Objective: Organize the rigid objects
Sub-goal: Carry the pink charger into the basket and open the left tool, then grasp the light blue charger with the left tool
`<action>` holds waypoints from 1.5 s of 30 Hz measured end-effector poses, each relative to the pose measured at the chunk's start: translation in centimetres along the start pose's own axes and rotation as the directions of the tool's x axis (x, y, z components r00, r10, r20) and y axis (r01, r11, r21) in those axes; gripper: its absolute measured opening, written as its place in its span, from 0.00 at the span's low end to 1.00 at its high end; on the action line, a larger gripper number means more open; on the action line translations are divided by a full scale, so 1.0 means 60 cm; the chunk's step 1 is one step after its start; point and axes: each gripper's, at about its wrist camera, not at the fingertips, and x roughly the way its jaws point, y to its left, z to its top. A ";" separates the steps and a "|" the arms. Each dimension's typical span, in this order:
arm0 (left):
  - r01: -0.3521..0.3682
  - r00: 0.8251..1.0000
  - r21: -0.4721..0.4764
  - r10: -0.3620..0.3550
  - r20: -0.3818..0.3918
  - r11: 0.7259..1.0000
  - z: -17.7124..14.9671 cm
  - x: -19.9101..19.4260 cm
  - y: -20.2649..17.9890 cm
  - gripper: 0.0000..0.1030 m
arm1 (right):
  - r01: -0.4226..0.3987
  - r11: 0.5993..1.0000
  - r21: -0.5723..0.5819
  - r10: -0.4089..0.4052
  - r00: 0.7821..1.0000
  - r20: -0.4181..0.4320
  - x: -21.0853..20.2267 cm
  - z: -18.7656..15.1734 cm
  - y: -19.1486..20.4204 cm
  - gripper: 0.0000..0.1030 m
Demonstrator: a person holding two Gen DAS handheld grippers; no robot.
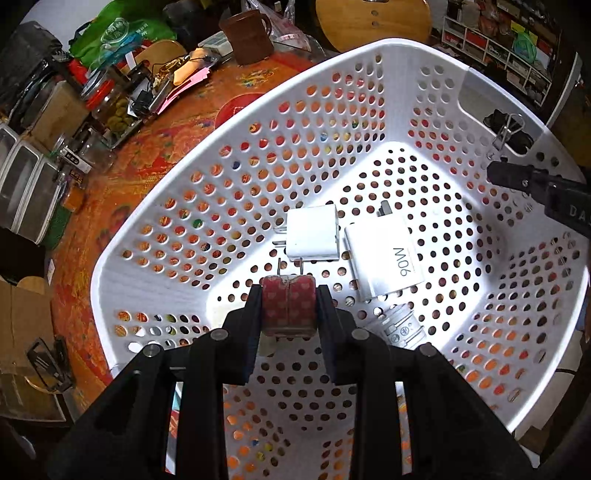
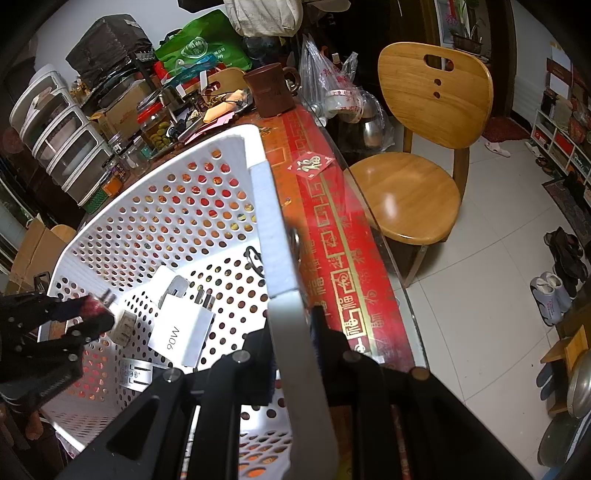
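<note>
A white perforated basket [image 1: 192, 177] sits on the table. My left gripper [image 1: 289, 295] is shut on a pink heart-patterned plug charger [image 1: 289, 308], held inside the basket just above its floor. On the floor lie a small white charger [image 1: 314, 232], a larger white charger marked 90W [image 1: 384, 258] and a grey-white adapter [image 1: 400, 325]. My right gripper [image 2: 295, 332] is shut on the basket's right rim [image 2: 273, 236]. In the right wrist view the left gripper [image 2: 92, 317] shows at left with the pink charger [image 2: 94, 306], beside the 90W charger [image 2: 181, 332].
The table has a red and gold cloth [image 2: 332, 229]. A brown mug [image 1: 249, 35], jars [image 1: 114, 107], a green bag [image 1: 118, 33] and boxes crowd the far left. A black binder clip [image 1: 506, 129] hangs on the basket rim. A wooden chair [image 2: 413, 177] stands to the right.
</note>
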 end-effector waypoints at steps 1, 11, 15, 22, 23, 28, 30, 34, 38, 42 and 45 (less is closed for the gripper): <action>0.004 1.000 -0.002 -0.004 0.002 1.000 0.000 0.001 0.000 0.25 | -0.001 1.000 0.000 0.001 1.000 0.000 0.000 0.000 -0.001 0.16; 0.010 1.000 0.002 -0.010 0.004 1.000 -0.003 0.004 0.002 0.25 | -0.001 1.000 0.001 0.001 1.000 -0.001 0.000 0.000 0.000 0.16; 0.011 1.000 -0.004 -0.011 -0.007 1.000 -0.002 0.006 0.004 0.25 | -0.001 1.000 0.002 0.001 1.000 -0.001 0.000 0.000 0.000 0.16; -0.006 0.997 0.009 0.006 0.078 1.000 -0.005 -0.023 0.002 0.81 | -0.003 1.000 0.005 0.003 1.000 -0.001 -0.002 0.001 -0.002 0.16; 0.000 0.994 0.003 0.000 0.113 1.000 -0.011 -0.036 0.007 0.85 | -0.002 1.000 0.005 0.002 1.000 -0.003 -0.002 0.001 -0.002 0.16; 0.038 0.965 -0.117 -0.006 0.262 0.992 -0.071 -0.110 0.078 0.85 | -0.004 1.000 0.011 0.004 1.000 -0.001 -0.002 0.001 -0.004 0.16; 0.022 0.948 -0.194 0.041 0.315 0.981 -0.110 -0.141 0.129 0.85 | -0.003 1.000 0.010 0.003 1.000 -0.002 -0.002 0.000 -0.003 0.16; -0.044 0.918 -0.344 0.173 0.356 0.938 -0.200 -0.168 0.250 0.99 | -0.004 1.000 0.009 0.004 1.000 -0.001 -0.001 -0.001 -0.004 0.16; -0.014 0.947 -0.450 0.157 0.280 0.893 -0.272 -0.094 0.338 0.98 | -0.008 1.000 0.011 0.008 1.000 0.004 -0.001 -0.002 -0.006 0.17; -0.006 0.959 -0.432 0.128 0.255 0.902 -0.296 -0.018 0.324 0.96 | -0.009 1.000 0.011 0.008 1.000 0.005 -0.001 -0.001 -0.005 0.17; 0.025 0.963 -0.403 0.087 0.257 0.915 -0.297 0.025 0.299 0.96 | -0.007 1.000 0.008 0.007 1.000 0.003 -0.001 -0.001 -0.004 0.17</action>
